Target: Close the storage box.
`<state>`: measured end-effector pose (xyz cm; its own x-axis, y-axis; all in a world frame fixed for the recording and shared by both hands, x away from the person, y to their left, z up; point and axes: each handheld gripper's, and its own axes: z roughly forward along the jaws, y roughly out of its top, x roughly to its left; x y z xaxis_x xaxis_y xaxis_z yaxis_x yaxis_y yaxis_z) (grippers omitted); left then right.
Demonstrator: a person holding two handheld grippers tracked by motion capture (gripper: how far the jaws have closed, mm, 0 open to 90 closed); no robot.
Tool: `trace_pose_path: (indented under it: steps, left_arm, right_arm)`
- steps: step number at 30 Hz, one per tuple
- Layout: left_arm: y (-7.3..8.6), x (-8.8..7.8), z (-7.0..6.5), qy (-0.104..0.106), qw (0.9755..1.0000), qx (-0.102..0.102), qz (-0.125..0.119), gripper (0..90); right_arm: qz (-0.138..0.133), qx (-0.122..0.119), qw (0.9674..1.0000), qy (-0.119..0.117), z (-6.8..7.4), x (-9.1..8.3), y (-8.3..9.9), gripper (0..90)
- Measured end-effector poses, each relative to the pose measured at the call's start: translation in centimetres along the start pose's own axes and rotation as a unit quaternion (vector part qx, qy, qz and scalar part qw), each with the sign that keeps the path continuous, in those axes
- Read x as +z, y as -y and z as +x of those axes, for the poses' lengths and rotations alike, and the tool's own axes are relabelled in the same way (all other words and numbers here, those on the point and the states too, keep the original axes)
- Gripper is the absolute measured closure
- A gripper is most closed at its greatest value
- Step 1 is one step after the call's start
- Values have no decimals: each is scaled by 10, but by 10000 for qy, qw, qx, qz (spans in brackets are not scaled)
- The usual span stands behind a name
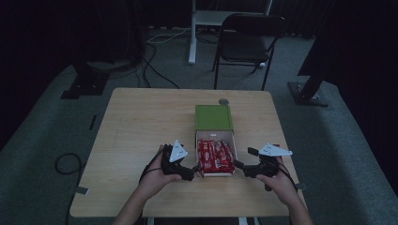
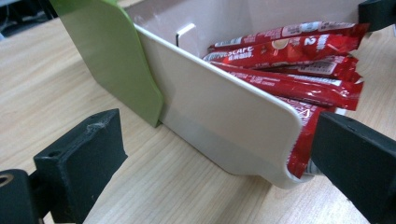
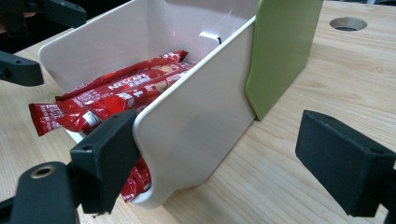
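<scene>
Now both open grippers (image 1: 195, 171) (image 1: 238, 165) flank the sachet-filled drawer (image 1: 233, 149)

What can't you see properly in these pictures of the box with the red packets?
- Inside the green sleeve, high view: its top hides how far the white drawer reaches in.
- Number of red packets: they overlap, and the drawer wall hides the lower ones in both gripper views.
- Packet ends, left gripper view: the near ends are hidden by a black jaw.
- Small print on the packets: too small and blurred.
</scene>
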<state>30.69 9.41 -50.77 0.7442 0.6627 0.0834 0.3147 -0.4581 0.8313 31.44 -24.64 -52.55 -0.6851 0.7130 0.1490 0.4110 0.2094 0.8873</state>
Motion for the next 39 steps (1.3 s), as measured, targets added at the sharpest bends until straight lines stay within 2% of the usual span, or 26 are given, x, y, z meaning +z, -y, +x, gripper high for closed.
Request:
trace_pose_path:
  steps: [3,14,39]
  left_arm:
    - [0,3,2,-100,9999,35,53,39]
    - [-4,10,7,-94,9999,36,102,31]
    - [-10,22,33,-204,9993,-289,81,31]
  right_arm:
    - [13,-29,10000,-10,0,1,0,134]
    - [33,-31,10000,6,-2,4,-3,126]
    - [53,-12,9999,102,-11,22,-17,125]
